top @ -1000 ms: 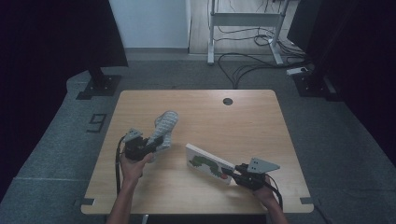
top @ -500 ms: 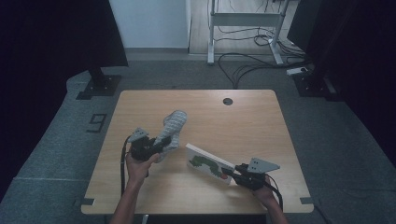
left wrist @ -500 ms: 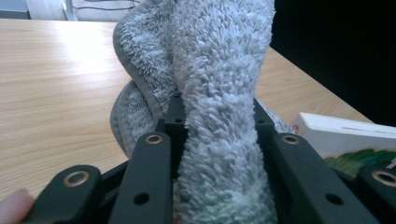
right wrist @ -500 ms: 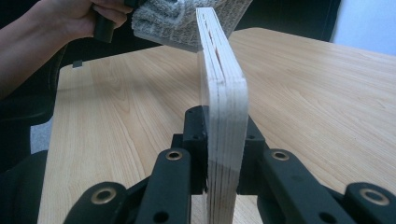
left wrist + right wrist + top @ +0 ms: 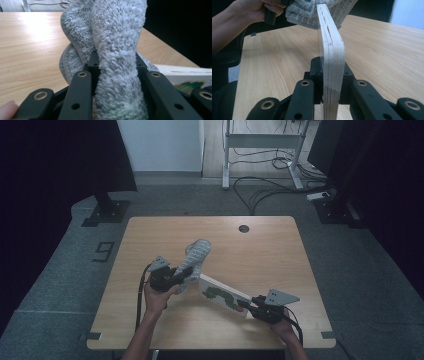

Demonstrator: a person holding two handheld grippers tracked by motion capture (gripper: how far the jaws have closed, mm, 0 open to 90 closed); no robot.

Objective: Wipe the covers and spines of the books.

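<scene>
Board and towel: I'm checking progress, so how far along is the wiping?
Done: the right gripper is clamped on the picture board and the left gripper on the grey towel. In hand: the towel is at the board's far end. Left: whether the board's face is wiped yet can't be told.

My two bare forearms, no sleeves showing, my left gripper (image 5: 176, 276) black with a grey three-cornered plate and trailing black cable, my right gripper (image 5: 254, 303) likewise, black jaw links with brass-ringed pivots and small holes
</scene>
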